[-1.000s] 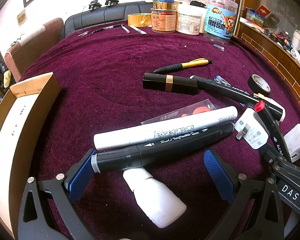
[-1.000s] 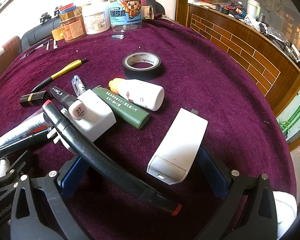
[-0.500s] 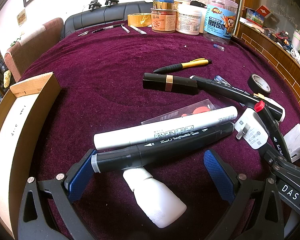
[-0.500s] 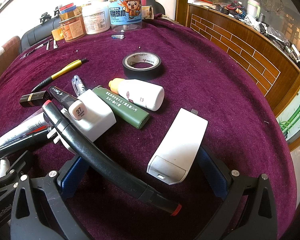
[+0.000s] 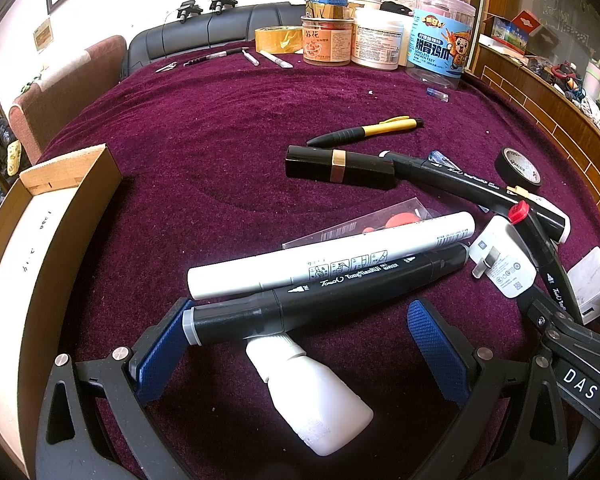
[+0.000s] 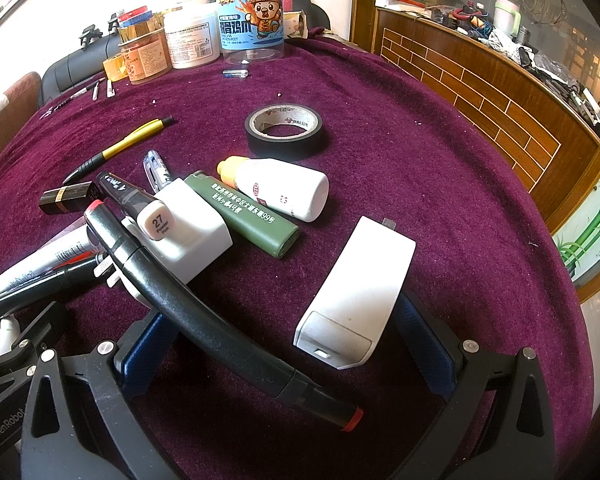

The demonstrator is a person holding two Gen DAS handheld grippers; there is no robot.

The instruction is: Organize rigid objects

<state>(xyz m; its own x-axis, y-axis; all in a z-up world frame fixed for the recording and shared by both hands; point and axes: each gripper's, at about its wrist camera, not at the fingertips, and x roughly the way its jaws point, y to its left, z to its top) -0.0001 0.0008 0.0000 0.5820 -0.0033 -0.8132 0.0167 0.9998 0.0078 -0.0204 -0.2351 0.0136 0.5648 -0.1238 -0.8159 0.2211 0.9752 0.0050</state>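
My left gripper [image 5: 304, 344] stands open low over the purple cloth. Between its blue pads lie a black marker [image 5: 324, 292] and, under it, a small white bottle [image 5: 316, 396]; a white marker [image 5: 332, 254] lies just beyond. My right gripper [image 6: 288, 344] is open too. A long black marker with a red end [image 6: 204, 312] crosses its gap, and a white charger block [image 6: 360, 296] rests by its right pad. A white plug adapter [image 6: 188, 224], green lighter [image 6: 244, 216] and white bottle with orange cap [image 6: 284, 188] lie further out.
A cardboard box [image 5: 40, 248] stands at the left. A black lipstick tube [image 5: 340, 168], yellow-black pen [image 5: 368, 130] and black tape roll [image 6: 286, 128] lie mid-table. Jars [image 5: 440, 48] and yellow tape [image 5: 278, 38] line the far edge. A wooden counter [image 6: 480, 80] runs along the right.
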